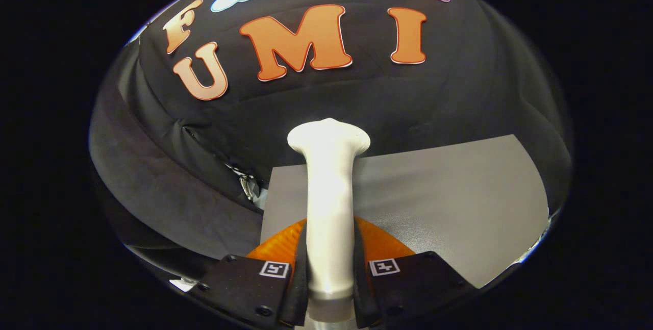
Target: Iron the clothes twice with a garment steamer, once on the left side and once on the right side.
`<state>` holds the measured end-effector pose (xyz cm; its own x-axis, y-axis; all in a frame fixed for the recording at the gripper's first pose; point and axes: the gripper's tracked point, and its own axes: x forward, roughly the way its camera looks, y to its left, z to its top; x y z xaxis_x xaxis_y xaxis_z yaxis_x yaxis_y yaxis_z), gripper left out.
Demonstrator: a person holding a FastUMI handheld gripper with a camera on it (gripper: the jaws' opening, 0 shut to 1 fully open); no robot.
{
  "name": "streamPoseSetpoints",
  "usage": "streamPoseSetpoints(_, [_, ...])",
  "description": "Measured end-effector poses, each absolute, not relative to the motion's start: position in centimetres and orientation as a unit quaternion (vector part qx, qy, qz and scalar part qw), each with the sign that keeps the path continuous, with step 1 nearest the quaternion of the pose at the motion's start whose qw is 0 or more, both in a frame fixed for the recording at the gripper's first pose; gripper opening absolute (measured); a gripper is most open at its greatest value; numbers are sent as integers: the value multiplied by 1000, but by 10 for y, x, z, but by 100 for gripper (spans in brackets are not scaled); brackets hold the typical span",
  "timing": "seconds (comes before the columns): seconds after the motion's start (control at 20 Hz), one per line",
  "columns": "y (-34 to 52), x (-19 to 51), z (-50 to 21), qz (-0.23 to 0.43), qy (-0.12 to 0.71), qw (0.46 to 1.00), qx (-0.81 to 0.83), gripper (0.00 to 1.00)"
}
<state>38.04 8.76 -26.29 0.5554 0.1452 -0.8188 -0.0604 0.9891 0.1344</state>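
While hand-held gripper [330,274] clamps steamer [329,192], grey tabletop [449,197] lies beneath.

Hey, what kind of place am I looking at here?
Likely a cloth-walled recording booth, not a lived-in room: black cloth drapes the wall, a bare grey tabletop stands before it, and the gripper is shut on a white garment steamer.
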Motion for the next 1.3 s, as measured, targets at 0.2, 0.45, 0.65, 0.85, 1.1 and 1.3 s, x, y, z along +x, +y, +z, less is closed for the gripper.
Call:
streamPoseSetpoints(0.2, [67,384,-245,12,433,901,33,43])
streamPoseSetpoints(0.45, [56,368,-202,-7,368,930,26,43])
streamPoseSetpoints(0.65, [58,340,-167,1,332,943,18,43])
streamPoseSetpoints(0.85, [68,314,-129,2,280,960,21,43])
streamPoseSetpoints(1.1, [87,271,-89,9,219,975,22,42])
streamPoseSetpoints(1.3, [109,228,-61,19,172,985,2,42])
